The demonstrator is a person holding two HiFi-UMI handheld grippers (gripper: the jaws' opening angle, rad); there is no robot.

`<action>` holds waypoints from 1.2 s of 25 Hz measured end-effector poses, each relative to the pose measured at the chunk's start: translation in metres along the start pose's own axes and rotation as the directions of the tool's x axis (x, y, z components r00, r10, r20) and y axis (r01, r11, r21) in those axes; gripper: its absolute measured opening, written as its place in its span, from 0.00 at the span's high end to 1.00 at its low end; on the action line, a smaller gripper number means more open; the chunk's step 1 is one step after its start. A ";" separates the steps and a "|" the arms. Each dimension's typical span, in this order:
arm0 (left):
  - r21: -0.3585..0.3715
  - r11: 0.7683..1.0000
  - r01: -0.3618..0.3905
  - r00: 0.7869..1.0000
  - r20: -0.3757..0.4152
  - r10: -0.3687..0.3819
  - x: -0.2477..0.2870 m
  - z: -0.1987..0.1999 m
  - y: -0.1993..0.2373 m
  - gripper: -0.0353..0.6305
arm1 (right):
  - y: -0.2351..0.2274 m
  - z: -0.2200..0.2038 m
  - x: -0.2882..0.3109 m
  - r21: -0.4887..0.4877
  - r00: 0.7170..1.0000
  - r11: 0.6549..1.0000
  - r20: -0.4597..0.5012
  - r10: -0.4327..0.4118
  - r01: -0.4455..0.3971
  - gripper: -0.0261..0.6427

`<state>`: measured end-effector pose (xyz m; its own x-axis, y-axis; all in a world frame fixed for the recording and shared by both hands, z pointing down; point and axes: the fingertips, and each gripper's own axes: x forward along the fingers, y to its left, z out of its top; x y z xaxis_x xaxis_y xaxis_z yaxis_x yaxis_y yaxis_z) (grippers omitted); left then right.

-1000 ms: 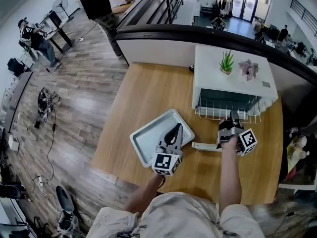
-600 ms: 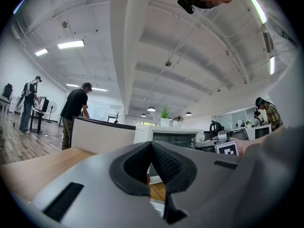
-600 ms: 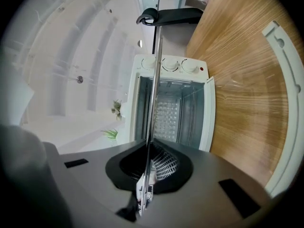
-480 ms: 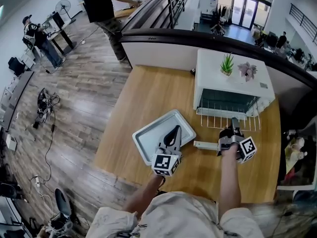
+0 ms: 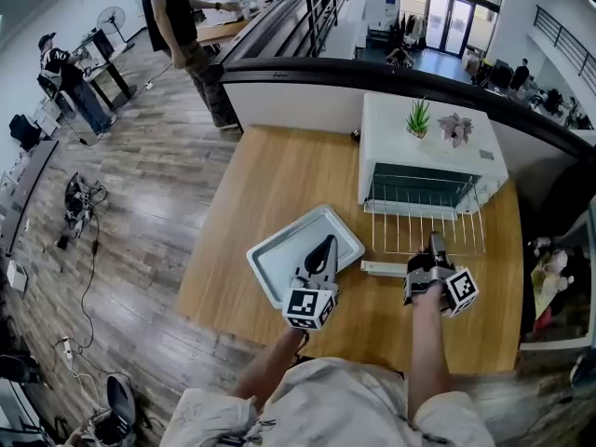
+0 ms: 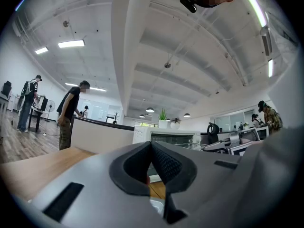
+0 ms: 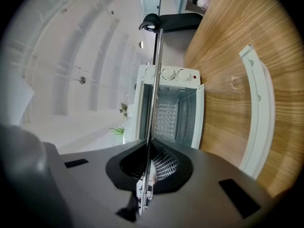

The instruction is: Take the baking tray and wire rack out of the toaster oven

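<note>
Baking tray (image 5: 275, 261) already lies out on the desk (image 5: 279, 166), nearest the person, with the left tongs (image 5: 328, 240) closed and empty over it. Beyond, the right tongs (image 5: 436, 242) clamp the wire rack (image 5: 410, 226) by its front edge, level, likely so it slides straight. A second ago it barely protruded; now only its rear reaches the toaster oven (image 5: 391, 133).

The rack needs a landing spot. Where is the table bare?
Bare wood lies left of the toaster oven and behind the baking tray, up to the back edge of the table. Crowded in front of the oven: the right tool holds the wire rack over the open door.
</note>
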<state>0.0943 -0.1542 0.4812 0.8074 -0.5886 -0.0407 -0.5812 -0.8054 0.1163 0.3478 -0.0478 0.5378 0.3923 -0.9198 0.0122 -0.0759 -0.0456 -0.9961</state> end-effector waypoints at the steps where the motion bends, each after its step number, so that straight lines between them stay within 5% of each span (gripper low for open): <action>1: -0.002 1.000 0.001 1.000 0.000 -0.001 0.000 0.000 0.000 0.93 | -0.002 0.000 -0.004 0.000 1.000 1.000 -0.002 -0.003 0.003 0.93; 16: -0.001 0.999 -0.046 0.999 0.017 0.046 -0.026 0.009 0.022 0.93 | -0.001 -0.043 -0.014 0.001 0.997 1.000 -0.081 -0.013 0.013 0.93; 30: 0.000 0.968 -0.250 0.967 0.043 0.250 -0.099 0.016 0.085 0.93 | 0.007 -0.163 0.001 -0.005 0.942 1.000 -0.337 0.006 -0.008 0.93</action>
<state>-0.0367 -0.1657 0.4795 0.6312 -0.7738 -0.0530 -0.7648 -0.6323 0.1231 0.1978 -0.1122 0.5455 0.0602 -0.9976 0.0351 -0.0838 -0.0401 -0.9957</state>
